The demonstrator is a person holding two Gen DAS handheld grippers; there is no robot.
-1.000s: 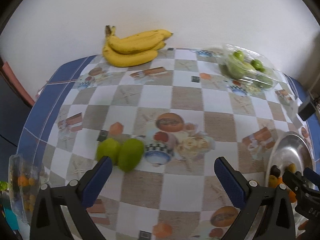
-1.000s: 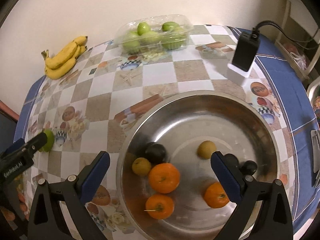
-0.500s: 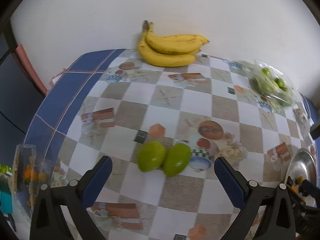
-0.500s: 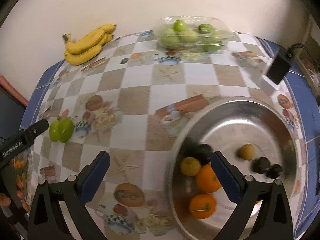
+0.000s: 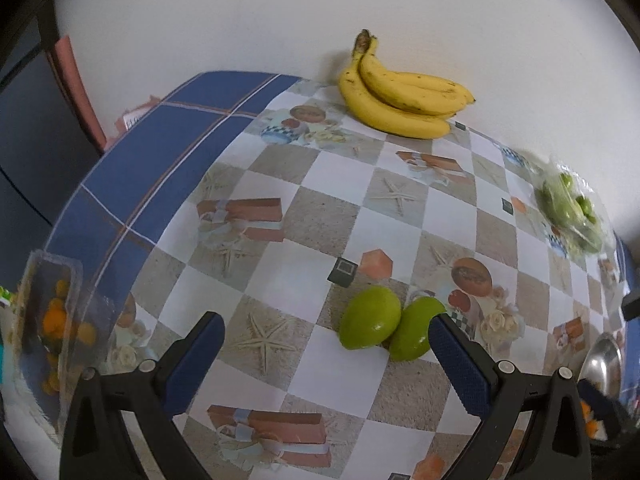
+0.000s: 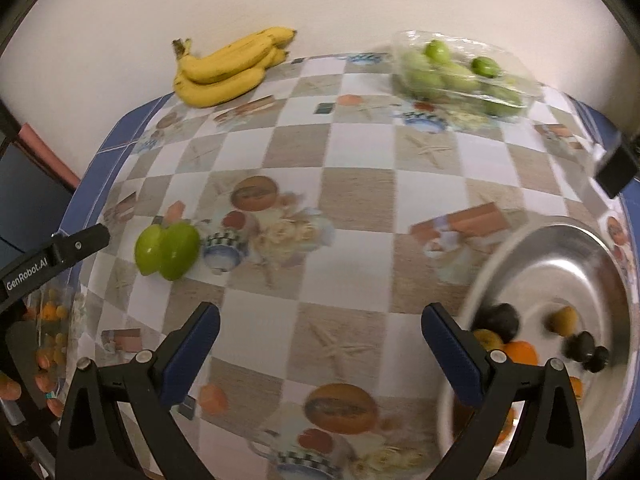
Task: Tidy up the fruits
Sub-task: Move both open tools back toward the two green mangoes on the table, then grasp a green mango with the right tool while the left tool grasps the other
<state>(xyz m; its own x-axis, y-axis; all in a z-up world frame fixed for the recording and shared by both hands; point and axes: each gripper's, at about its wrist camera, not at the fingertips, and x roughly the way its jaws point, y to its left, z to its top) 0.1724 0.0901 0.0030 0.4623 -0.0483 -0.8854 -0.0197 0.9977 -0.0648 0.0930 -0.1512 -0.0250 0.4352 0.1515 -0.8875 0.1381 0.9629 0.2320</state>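
Observation:
Two green mangoes (image 5: 370,322) lie side by side on the checkered tablecloth, just ahead of my open, empty left gripper (image 5: 324,346); the right one (image 5: 414,332) touches its right finger. They also show in the right wrist view (image 6: 166,248) at the left. My right gripper (image 6: 320,338) is open and empty above bare cloth, left of a steel bowl (image 6: 568,256) that holds oranges (image 6: 520,354), dark plums (image 6: 498,320) and small yellow fruit. A banana bunch (image 5: 404,98) lies by the wall.
A clear plastic tray of green fruit (image 6: 460,74) stands at the back right. A clear box of small orange fruit (image 5: 54,320) sits at the table's left edge. A black charger (image 6: 614,170) is at the right. The blue cloth border (image 5: 160,152) marks the left edge.
Both grippers have swung left. The mangoes have come closer to my left gripper and shifted right in its view. The bowl has slid to the right edge of the right wrist view.

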